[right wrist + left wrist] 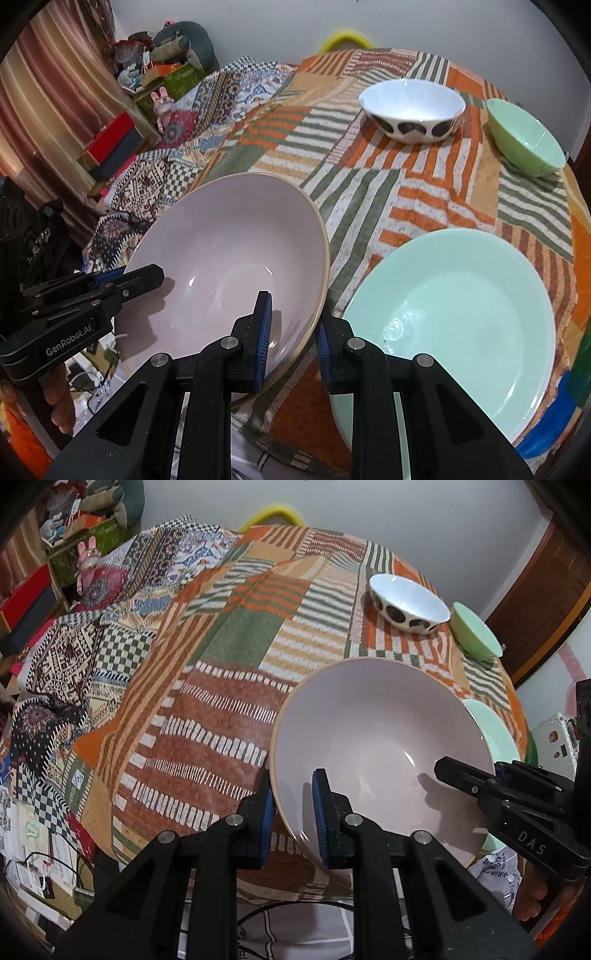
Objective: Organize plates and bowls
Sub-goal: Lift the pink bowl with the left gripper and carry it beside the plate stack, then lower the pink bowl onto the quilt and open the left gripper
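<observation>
The left gripper (292, 812) is clamped on the near-left rim of a large pale pink ceramic bowl (373, 746), one blue pad (320, 812) inside the wall and the other outside. The right gripper (293, 339) grips the same bowl's opposite rim in the same manner. The bowl is tilted and sits at the near edge of the bench (424, 192), which carries a patchwork cloth in orange, green and white. Just right of the bowl lies a mint-green round plate (454, 314), near the bench's near-right corner. Toward the far edge stands a white bowl with dark spots (412, 110); right of it, a small mint-green bowl (524, 138) near the far-right corner.
</observation>
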`<state>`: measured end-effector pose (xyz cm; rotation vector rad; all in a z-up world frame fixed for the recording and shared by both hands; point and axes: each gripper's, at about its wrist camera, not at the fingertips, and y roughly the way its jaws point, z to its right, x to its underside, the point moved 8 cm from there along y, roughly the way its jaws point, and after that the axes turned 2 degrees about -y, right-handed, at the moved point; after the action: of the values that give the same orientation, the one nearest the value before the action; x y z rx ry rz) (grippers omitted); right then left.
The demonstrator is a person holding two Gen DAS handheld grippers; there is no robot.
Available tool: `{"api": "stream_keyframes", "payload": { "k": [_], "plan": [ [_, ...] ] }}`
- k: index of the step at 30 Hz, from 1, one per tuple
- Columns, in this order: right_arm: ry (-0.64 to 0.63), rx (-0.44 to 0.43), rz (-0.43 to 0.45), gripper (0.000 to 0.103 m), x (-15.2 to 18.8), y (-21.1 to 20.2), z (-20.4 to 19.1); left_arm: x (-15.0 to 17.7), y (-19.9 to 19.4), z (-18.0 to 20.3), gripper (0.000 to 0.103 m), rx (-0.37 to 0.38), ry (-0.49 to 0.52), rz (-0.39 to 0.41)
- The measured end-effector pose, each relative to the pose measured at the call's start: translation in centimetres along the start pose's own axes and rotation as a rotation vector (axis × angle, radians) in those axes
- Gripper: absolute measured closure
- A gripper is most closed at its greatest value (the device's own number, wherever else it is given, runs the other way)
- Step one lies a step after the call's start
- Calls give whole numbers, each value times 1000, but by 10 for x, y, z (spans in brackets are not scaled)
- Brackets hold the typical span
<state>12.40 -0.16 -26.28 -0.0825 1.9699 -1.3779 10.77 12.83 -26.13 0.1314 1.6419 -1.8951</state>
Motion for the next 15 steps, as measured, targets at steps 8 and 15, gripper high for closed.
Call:
{"api": "stream_keyframes", "payload": {
  "k": [8,15],
  "plan": [
    [5,-9,-44,83,5,16,2,14,26,-7,84,0,-22,-69],
    [-3,-13,-50,83,5,21,5,12,30,-9,84,3,-32,-63]
  ]
}}
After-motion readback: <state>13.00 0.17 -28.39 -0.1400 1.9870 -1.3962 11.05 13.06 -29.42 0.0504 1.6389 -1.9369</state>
